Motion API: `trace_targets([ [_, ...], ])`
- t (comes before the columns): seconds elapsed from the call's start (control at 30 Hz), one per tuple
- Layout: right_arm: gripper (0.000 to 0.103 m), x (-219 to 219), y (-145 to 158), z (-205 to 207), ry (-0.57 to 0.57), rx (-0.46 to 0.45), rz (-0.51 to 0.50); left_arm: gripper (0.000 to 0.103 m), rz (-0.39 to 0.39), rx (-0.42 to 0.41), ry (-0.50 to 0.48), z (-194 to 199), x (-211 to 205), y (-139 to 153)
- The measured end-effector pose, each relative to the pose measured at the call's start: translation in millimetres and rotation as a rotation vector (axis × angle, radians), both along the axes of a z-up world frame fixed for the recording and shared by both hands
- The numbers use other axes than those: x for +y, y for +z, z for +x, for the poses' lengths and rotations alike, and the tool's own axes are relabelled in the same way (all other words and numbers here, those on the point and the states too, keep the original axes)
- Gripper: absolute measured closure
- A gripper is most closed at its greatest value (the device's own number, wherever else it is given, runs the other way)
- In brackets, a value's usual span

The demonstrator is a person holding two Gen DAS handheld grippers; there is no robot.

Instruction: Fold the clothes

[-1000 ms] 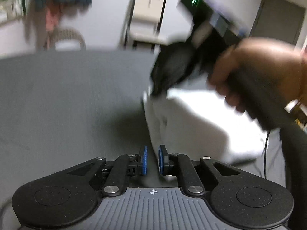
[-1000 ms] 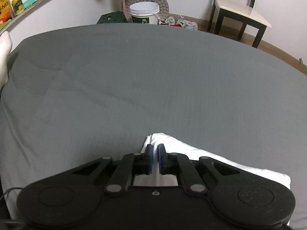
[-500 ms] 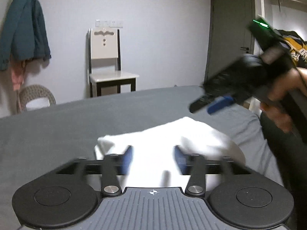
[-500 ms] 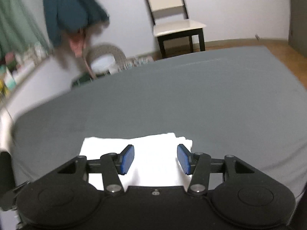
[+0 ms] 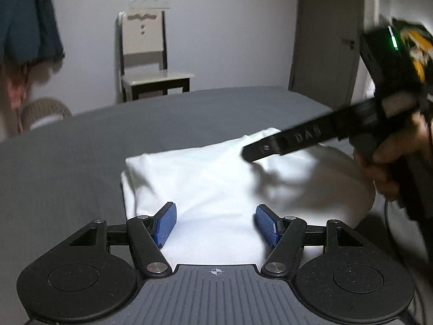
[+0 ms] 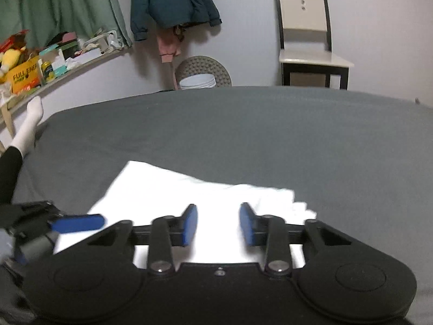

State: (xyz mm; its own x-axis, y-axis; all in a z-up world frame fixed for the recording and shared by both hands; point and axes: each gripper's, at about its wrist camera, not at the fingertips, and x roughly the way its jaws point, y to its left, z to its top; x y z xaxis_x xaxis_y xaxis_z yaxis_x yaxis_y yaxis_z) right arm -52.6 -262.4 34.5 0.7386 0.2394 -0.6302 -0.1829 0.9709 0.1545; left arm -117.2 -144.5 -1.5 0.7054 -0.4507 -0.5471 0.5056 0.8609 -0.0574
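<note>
White garment (image 5: 216,178) lying folded on the near part of the grey bed (image 5: 81,149), in a flat, roughly rectangular stack, left edge showing doubled layers. Left gripper (image 5: 216,223) hanging just over the near edge, blue pads (image 5: 165,223) spread wide, nothing between them. Right gripper (image 6: 217,223) likewise spread and empty, poised over the garment's near right part; seen from the left wrist as a black finger reaching in from the right, held in a hand (image 5: 389,157). Probably light, soft and limp cloth: no stiffness, sagging wherever unsupported, layers likely to slide apart if only the top one is caught. Not fragile, not slippery against the sheet. Best taken at the two near corners, pinching through all layers at once, both sides lifting evenly to keep the fold line straight. Chair (image 6: 305,40) and hanging jacket (image 6: 170,2) far off against the wall.
</note>
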Motion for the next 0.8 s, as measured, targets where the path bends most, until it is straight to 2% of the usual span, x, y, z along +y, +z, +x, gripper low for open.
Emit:
trace_targets([
  [0.03,0.089,-4,-2,-2,-0.002,-0.003,0.021,0.037,-0.014,0.01,0.004,2,4,-1],
  [0.17,0.089,-20,-7,-10,-0.009,-0.017,0.096,0.036,-0.019,0.001,0.003,4,8,-11],
  [0.3,0.089,-21,1,-21,-0.042,-0.035,0.041,0.035,0.018,-0.059,-0.011,-5,6,-10],
  [0.37,0.08,-24,8,-32,-0.077,-0.048,0.019,0.031,0.054,-0.107,-0.021,-15,7,-4],
  [0.43,0.064,-21,15,-44,-0.08,-0.082,-0.027,0.027,0.094,-0.156,-0.031,-27,7,5],
  [0.5,0.063,-11,23,-58,-0.026,-0.124,-0.054,0.027,0.087,-0.191,-0.061,-41,10,13],
  [0.53,0.063,-6,26,-65,0.012,-0.137,-0.052,0.027,0.084,-0.18,-0.077,-44,10,14],
  [0.63,0.062,10,17,-74,0.086,-0.06,-0.022,0.027,0.089,-0.132,-0.106,-50,8,13],
  [0.7,0.061,19,3,-73,0.091,0.004,-0.074,0.027,0.095,-0.11,-0.099,-49,9,7],
  [0.8,0.061,16,-5,-72,0.058,0.043,-0.08,0.024,0.106,-0.085,-0.112,-51,14,4],
])
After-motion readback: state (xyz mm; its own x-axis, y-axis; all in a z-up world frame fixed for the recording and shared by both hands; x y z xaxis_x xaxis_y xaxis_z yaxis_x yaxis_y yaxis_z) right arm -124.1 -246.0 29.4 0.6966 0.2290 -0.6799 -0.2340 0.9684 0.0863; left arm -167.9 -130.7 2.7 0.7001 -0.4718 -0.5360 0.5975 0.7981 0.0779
